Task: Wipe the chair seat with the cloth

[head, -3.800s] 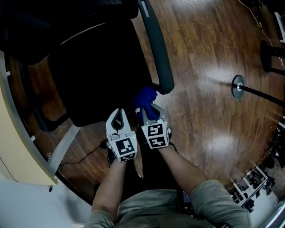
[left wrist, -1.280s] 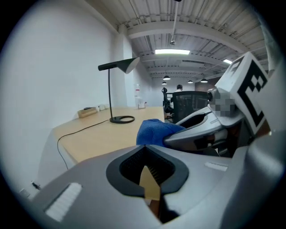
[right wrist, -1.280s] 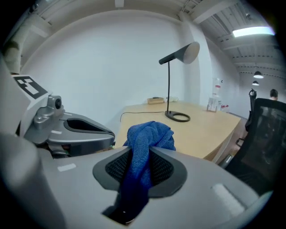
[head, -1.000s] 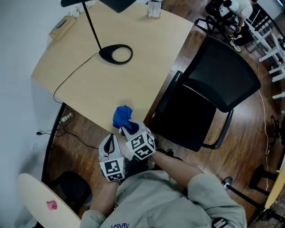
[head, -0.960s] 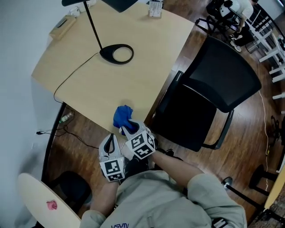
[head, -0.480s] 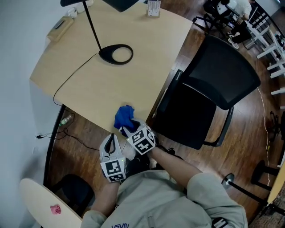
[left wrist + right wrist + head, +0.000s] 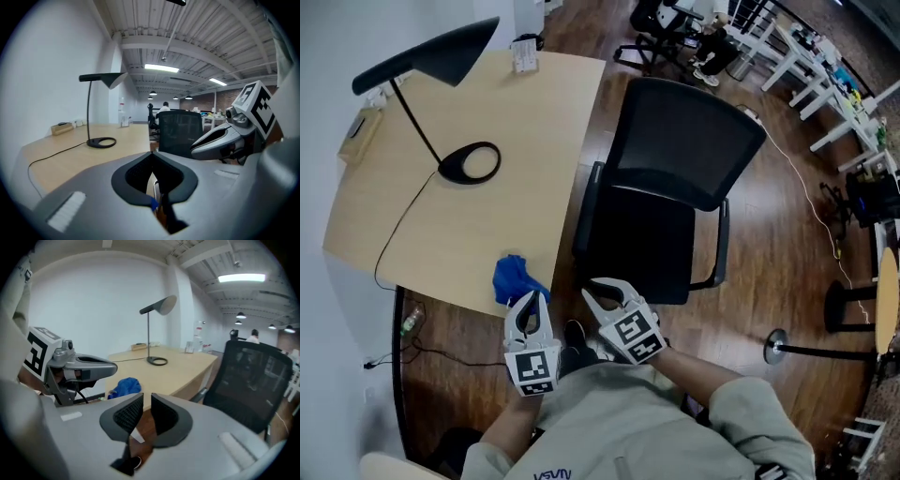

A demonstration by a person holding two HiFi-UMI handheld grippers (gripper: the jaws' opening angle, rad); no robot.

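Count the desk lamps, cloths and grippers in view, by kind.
Desk lamp: 1
Blue cloth: 1
Grippers: 2, the left gripper and the right gripper, its jaws closing with nothing between them
Total: 4

cloth (image 7: 510, 278): on desk (image 7: 534, 141) edge | lamp (image 7: 469, 161): on desk | chair (image 7: 661, 234): right of desk

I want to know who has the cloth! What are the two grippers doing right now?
Left gripper: jaws shut, empty.
Right gripper: jaws closing, nothing between them; the blue cloth lies on the desk.
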